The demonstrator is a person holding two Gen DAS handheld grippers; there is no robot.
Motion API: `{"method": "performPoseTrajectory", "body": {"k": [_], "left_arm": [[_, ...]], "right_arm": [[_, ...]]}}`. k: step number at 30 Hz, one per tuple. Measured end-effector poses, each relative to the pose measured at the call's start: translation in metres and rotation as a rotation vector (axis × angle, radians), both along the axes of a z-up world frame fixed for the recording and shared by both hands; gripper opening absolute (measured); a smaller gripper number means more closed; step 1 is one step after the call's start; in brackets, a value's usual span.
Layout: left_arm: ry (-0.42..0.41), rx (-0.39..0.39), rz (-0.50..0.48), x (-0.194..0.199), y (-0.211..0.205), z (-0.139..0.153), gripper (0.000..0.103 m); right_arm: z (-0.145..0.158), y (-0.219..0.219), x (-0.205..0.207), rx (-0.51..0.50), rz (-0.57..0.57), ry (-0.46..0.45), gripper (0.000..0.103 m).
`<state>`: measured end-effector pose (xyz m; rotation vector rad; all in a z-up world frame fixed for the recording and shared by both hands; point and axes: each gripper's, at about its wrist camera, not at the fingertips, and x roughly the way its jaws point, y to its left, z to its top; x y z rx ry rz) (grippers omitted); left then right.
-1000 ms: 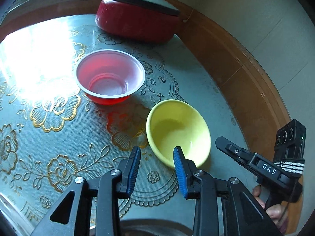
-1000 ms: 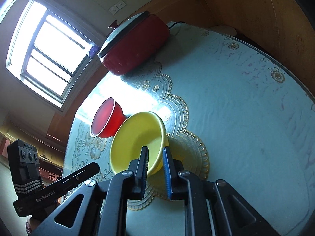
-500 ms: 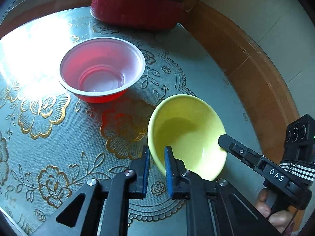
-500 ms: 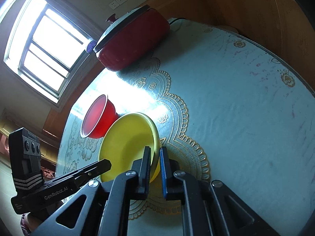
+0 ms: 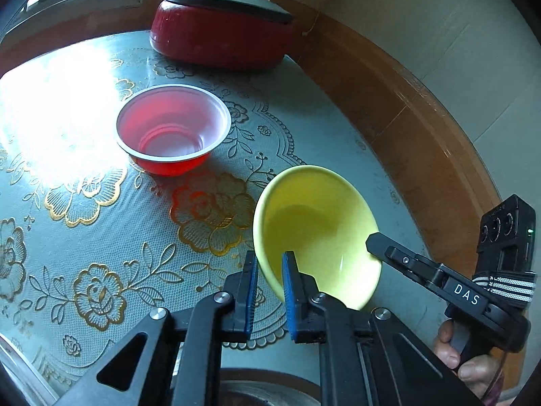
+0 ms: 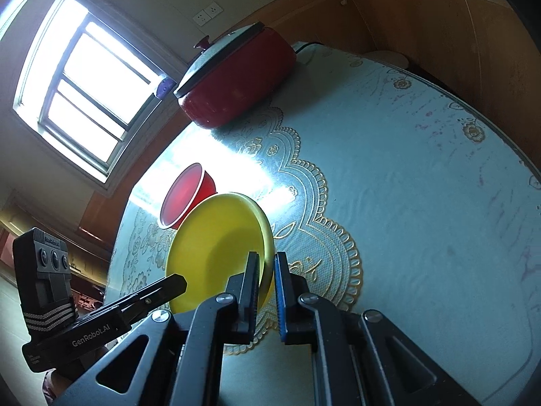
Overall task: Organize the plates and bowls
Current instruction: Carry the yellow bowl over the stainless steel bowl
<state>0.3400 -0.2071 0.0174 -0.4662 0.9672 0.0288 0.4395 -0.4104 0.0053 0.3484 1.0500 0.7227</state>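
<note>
A yellow bowl (image 5: 314, 233) is tilted above the lace tablecloth, gripped by its rim from two sides. My left gripper (image 5: 270, 265) is shut on the bowl's near-left rim, with one blue pad inside the bowl and one outside. My right gripper (image 6: 267, 265) is shut on the yellow bowl's (image 6: 219, 250) rim on the opposite side. Its dark finger (image 5: 402, 258) lies over the bowl's right edge in the left wrist view. A red plastic bowl (image 5: 172, 128) with a white rim stands upright on the cloth beyond the yellow one; its red wall (image 6: 184, 196) shows just behind the yellow bowl.
A red pot with a grey lid (image 5: 223, 30) sits at the far edge of the round table (image 6: 422, 203), near a window (image 6: 84, 77). A wooden wall panel (image 5: 405, 118) curves close along the table's right side. A hand (image 5: 466, 362) holds the right gripper's handle.
My left gripper's jaws closed onto the yellow bowl's rim, and the right gripper's jaws tightened on the opposite rim. The bowl now tilts more steeply between them.
</note>
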Motion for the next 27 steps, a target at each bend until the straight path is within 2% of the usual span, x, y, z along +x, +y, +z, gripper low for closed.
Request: {"method": "performPoseTrajectory", "body": {"k": [11,27], "left_arm": [[-0.039,0.017,-0.011,-0.034,-0.004,0.02,0.014],[-0.083,-0.024,-0.035,-0.098,0.012,0.044,0.014]], "right_arm": [[0.016,0.001,-0.027,0.006,0.008,-0.03,0.008],[0.039,0.014,-0.077,0.048,0.052,-0.055,0.009]]}}
